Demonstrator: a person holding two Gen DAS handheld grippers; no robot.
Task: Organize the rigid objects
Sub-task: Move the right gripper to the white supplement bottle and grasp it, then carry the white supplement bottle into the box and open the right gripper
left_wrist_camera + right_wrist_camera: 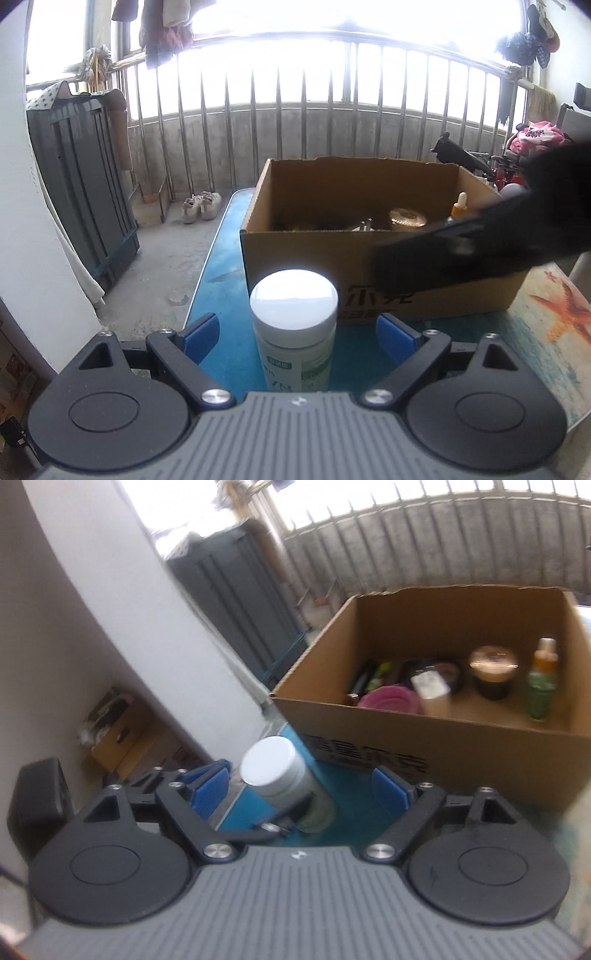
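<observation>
A white-capped bottle [295,317] with a green label stands upright on the blue table [225,288], just in front of an open cardboard box [310,254]. My left gripper [297,334] is open around the bottle, with a gap between each blue pad and its sides. In the blurred right wrist view the bottle [273,771] shows ahead of my right gripper [301,790], which is open and holds nothing. A black finger of the right gripper [461,251] crosses in front of the box's right side. The box [424,738] holds a gold-lidded jar [493,662], a green bottle [541,679] and several other items.
The table's left edge [207,266] drops to a concrete floor with a pair of shoes [201,206]. A grey cabinet [85,199] stands at the left, a metal railing [295,110] behind. A starfish print [565,310] covers the table's right part.
</observation>
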